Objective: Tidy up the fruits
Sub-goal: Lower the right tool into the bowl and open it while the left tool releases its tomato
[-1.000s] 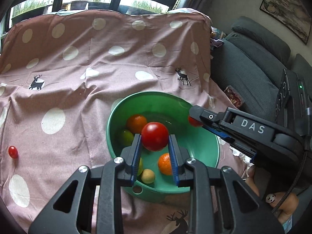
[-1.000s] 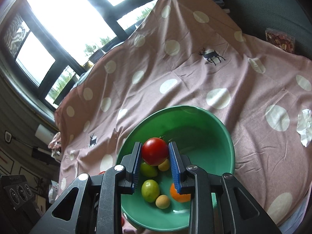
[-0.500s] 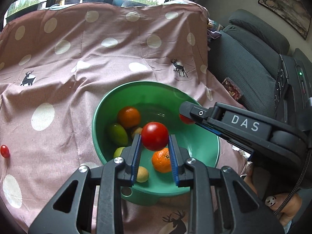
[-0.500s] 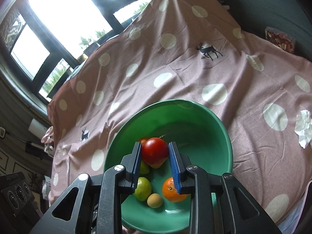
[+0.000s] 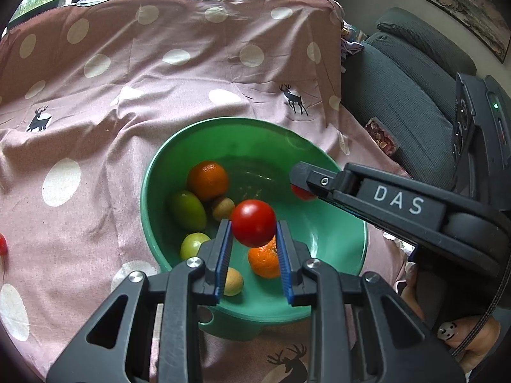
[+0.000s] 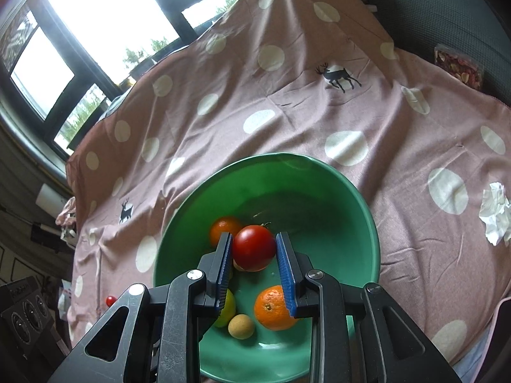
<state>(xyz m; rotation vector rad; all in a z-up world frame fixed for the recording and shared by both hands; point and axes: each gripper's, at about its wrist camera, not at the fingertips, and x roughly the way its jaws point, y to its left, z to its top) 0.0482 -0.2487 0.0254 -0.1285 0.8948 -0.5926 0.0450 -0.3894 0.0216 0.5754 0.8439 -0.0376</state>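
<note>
Each gripper is holding a red tomato over the green bowl [image 5: 153,191]: the left gripper [image 5: 254,242] is pinching its tomato [image 5: 253,222] across the widest part between narrow blue fingers [image 5: 223,249], and the right gripper [image 6: 254,255] is clasping its tomato [image 6: 254,247] likewise. Being smooth, round, light and thin-skinned, the tomatoes are probably prone to slipping or bruising, so a gentle grip across the middle is suiting them best. Oranges [image 5: 207,180] and green fruits [image 5: 187,209] are lying inside the bowl.

The bowl [image 5: 153,191] is green; inside lie oranges [image 5: 207,180], green fruits [image 5: 187,209] and tan ones [image 5: 222,207]. The cloth [image 5: 159,95] is dusty pink with cream dots and black deer. Both tomatoes [image 5: 253,222] are red.
</note>
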